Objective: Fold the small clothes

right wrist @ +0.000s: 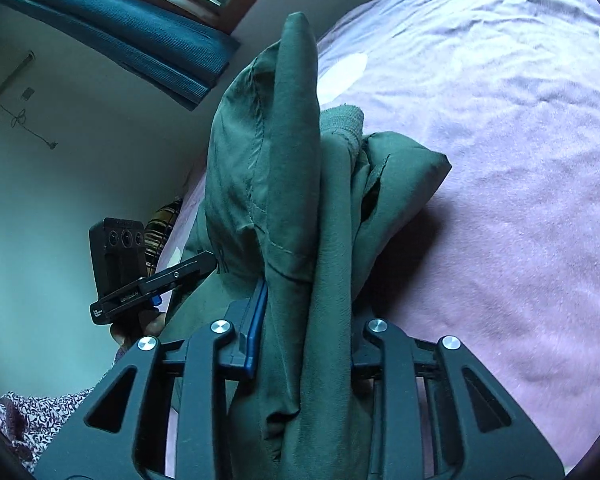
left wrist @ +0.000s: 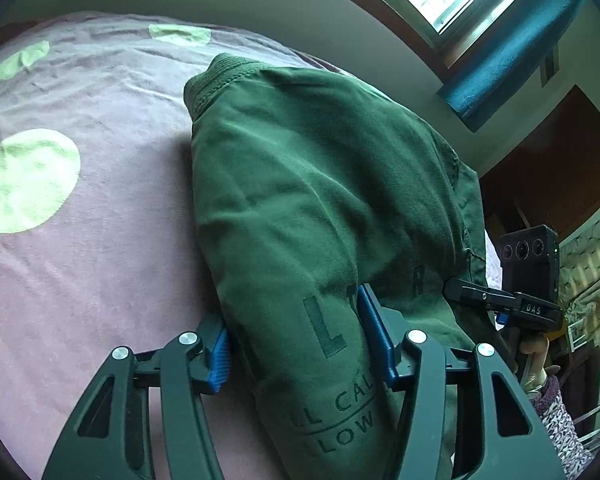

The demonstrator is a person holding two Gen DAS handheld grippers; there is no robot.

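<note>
A small dark green T-shirt [left wrist: 308, 184] with printed letters hangs bunched above the bed, its ribbed collar at the top left. My left gripper [left wrist: 296, 336] has its blue pads on both sides of the shirt's printed part and is shut on it. In the right wrist view the same green shirt [right wrist: 300, 184] stands in thick folds between the jaws. My right gripper [right wrist: 304, 320] is shut on it, and its right pad is hidden by cloth. Each gripper shows in the other's view: the right one [left wrist: 500, 300] and the left one [right wrist: 156, 284].
A pink bedspread [left wrist: 100, 264] with pale green dots lies under the shirt, also seen in the right wrist view [right wrist: 500, 200]. A window with a blue curtain [left wrist: 512, 60] and a wall are behind. The person's patterned sleeve [right wrist: 40, 416] is at the lower left.
</note>
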